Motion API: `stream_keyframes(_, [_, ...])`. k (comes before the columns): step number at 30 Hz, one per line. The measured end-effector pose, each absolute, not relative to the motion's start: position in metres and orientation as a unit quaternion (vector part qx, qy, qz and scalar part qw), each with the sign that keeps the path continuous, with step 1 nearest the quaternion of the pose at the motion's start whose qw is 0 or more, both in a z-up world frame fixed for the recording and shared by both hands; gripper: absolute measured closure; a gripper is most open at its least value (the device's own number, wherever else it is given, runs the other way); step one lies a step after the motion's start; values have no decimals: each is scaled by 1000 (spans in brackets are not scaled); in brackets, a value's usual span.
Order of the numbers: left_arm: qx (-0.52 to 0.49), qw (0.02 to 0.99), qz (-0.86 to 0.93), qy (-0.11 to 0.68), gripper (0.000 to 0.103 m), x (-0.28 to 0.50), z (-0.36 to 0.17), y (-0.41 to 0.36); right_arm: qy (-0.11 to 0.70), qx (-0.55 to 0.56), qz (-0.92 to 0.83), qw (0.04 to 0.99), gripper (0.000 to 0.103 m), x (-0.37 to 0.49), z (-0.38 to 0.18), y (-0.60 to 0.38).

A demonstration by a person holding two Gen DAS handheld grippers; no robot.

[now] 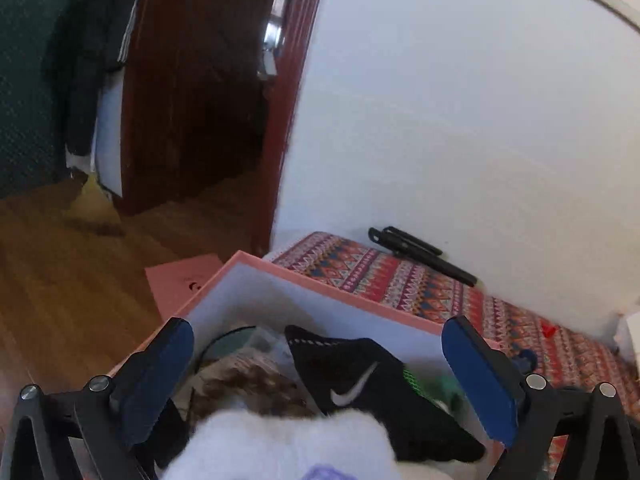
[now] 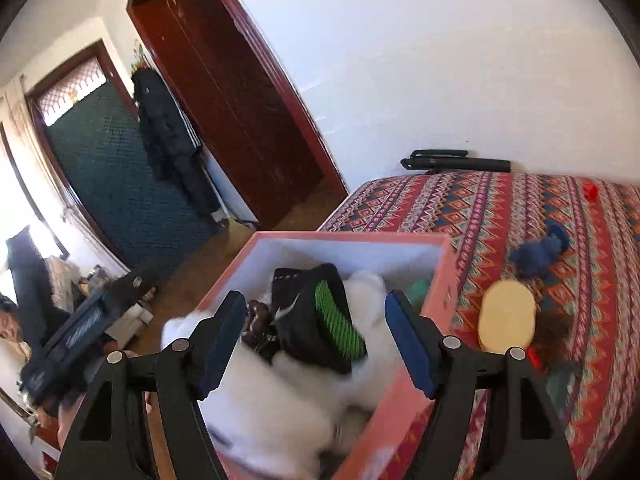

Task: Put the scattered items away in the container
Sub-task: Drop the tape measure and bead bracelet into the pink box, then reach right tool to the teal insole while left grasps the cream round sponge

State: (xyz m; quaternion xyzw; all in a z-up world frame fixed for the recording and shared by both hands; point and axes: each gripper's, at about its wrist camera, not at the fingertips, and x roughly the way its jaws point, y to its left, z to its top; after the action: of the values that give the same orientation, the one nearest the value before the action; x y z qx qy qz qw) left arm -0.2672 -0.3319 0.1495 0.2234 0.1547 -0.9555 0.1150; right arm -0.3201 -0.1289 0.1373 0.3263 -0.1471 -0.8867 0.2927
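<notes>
1. The pink box (image 2: 404, 408) sat at the edge of the bed (image 2: 500, 216), already stuffed with a fluffy white toy (image 2: 280, 400) and a black sock (image 2: 316, 320).
2. The left claw (image 1: 318, 376) hung over the box, spread wide, holding nothing.
3. The right claw (image 2: 316, 336) was open too, with nothing pinched.
4. A round yellow brush (image 2: 507, 320) and a fuzzy blue toy (image 2: 538, 254) lay on the bed's zigzag blanket, beside the box.
5. The brush looked hard and smooth, so I'd pinch its edges. The blue toy looked soft and light; grab its middle.
</notes>
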Motion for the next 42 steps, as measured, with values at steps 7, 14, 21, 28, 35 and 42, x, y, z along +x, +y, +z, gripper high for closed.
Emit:
stream_keyframes(7, [215, 98, -961, 144, 1, -215, 158, -291, -190, 286, -905, 252, 21, -230, 139, -48])
stream_keyframes(14, [191, 60, -976, 84, 1, -176, 170, -217, -210, 263, -927, 166, 19, -181, 122, 58])
stream_keyframes(21, [243, -72, -967, 32, 1, -187, 143, -117, -279, 270, -921, 31, 19, -144, 95, 208])
stream_keyframes(28, [337, -126, -933, 23, 1, -230, 91, -32, -478, 210, -848, -91, 14, -57, 45, 372])
stream_keyframes(35, [367, -164, -916, -10, 1, -240, 50, 37, -688, 130, -670, -246, 11, 69, -52, 465])
stream_keyframes(42, [410, -215, -886, 6, 1, -245, 34, 66, -754, 62, -603, -253, 0, 88, -110, 509])
